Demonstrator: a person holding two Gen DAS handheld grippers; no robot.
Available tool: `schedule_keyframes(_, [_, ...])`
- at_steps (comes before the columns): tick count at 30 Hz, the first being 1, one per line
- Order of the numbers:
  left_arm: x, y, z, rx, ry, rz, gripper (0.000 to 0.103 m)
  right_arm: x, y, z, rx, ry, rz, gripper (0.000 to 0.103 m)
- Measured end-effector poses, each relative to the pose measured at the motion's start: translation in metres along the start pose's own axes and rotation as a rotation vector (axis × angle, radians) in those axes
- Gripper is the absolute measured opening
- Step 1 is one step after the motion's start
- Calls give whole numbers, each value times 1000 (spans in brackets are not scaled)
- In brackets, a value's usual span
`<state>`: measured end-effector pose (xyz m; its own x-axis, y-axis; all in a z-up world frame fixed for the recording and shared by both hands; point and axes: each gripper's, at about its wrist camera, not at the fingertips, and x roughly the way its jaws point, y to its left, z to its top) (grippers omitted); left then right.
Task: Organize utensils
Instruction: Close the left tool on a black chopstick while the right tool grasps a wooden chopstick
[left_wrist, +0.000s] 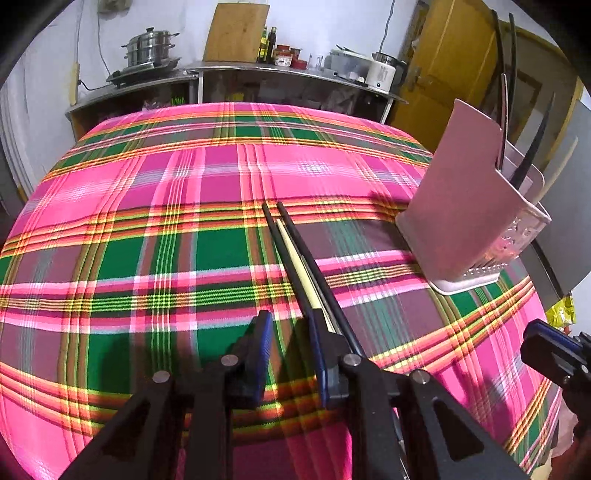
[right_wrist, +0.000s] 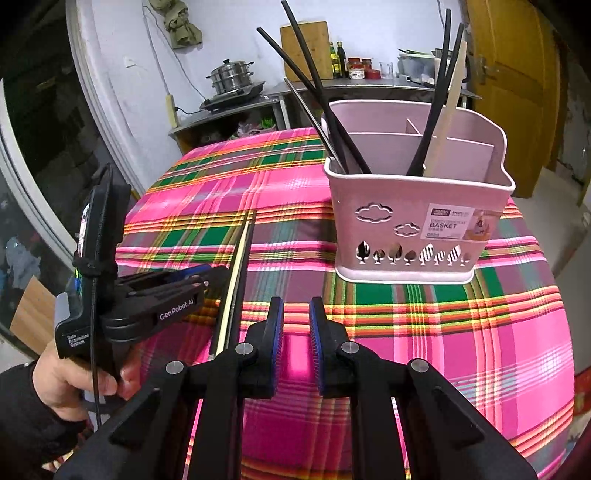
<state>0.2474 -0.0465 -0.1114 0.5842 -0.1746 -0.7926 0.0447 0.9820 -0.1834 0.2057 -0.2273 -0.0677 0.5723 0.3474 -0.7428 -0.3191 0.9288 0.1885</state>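
Two black chopsticks and a cream one (left_wrist: 295, 258) lie together on the plaid tablecloth (left_wrist: 147, 221). My left gripper (left_wrist: 290, 321) is open just above the cloth with nothing between its fingers. The chopsticks' near ends pass beside and under its right finger (left_wrist: 325, 350). The right wrist view shows the same bundle of chopsticks (right_wrist: 238, 273) at the tip of the left gripper (right_wrist: 218, 275). My right gripper (right_wrist: 296, 306) hovers with a narrow gap and holds nothing. The pink basket (right_wrist: 417, 221) stands behind it with several black and cream chopsticks upright inside.
The pink basket (left_wrist: 469, 221) sits near the table's right edge. A person's hand (right_wrist: 74, 376) holds the left gripper. Behind the table, a steel counter (left_wrist: 258, 70) carries a steamer pot (left_wrist: 151, 46), a cutting board, bottles and a rice cooker. A yellow door (left_wrist: 450, 66) is at the back right.
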Motion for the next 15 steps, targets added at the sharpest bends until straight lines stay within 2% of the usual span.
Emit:
schedule_keyframes(6, [2,0,4,-18,10,-1,21,0,2,0,-1,2,0,15])
schedule_keyframes(11, [10,-9,8,26,-11,24,27,1,4,-1,-1,7,-1,14])
schedule_keyframes(15, [12,-14,8,54,-19,44,28,1,4,-1,-3,7,-6,14])
